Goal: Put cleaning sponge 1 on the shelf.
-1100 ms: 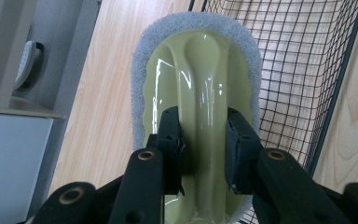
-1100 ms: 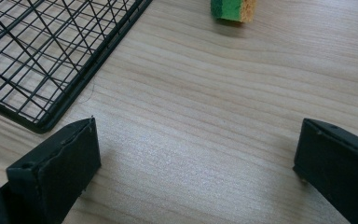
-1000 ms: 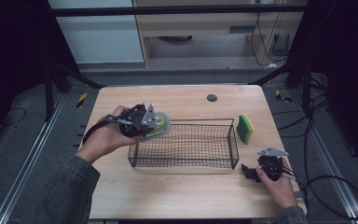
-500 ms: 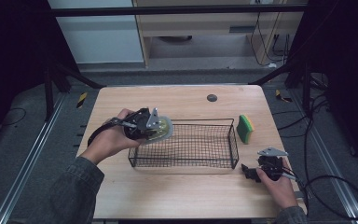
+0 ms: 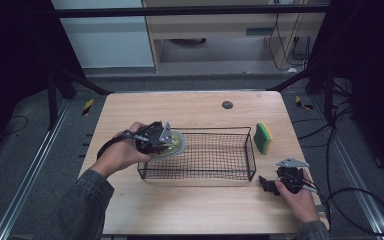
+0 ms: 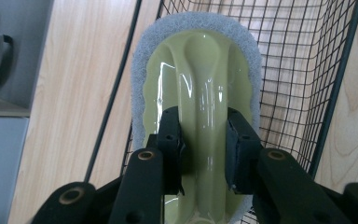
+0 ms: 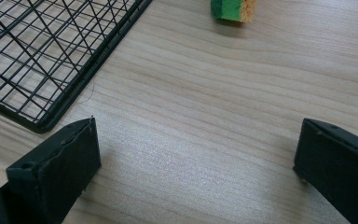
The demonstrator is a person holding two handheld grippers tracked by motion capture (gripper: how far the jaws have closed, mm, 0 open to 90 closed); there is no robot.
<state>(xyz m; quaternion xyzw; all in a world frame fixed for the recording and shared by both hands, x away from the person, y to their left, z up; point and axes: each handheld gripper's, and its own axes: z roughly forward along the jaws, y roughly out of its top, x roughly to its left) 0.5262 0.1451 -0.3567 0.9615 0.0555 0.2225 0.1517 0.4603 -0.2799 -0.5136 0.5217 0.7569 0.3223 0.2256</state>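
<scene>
While the left gripper (image 5: 166,141) sits left of centre in the high view, its jaws pinch the raised handle ridge of a pale green scrubbing pad (image 6: 200,93) with a grey fleece rim; in the left gripper view the two black pads (image 6: 170,135) press on either side of that ridge in the lower middle of the frame, and the pad fills the centre, its glossy plastic back facing the camera; behind it, across the upper right of that view, run the wires of a black wire basket (image 6: 303,70); in the high view the pad is over the basket's left end, at the top of the wall, whether it touches the wire I cannot tell; the basket (image 5: 252,160) stands in the middle of the wooden table (image 5: 190,107); the right gripper (image 5: 270,184) rests at the lower right of the high view, just beside the basket's near right corner, and in the right gripper view its jaws stand spread wide over bare wood, nothing between them; a green and yellow sponge (image 5: 263,138) stands on edge to the right of the basket, apart from it; a small dark round disc (image 5: 227,104) lies near the table's far edge.
</scene>
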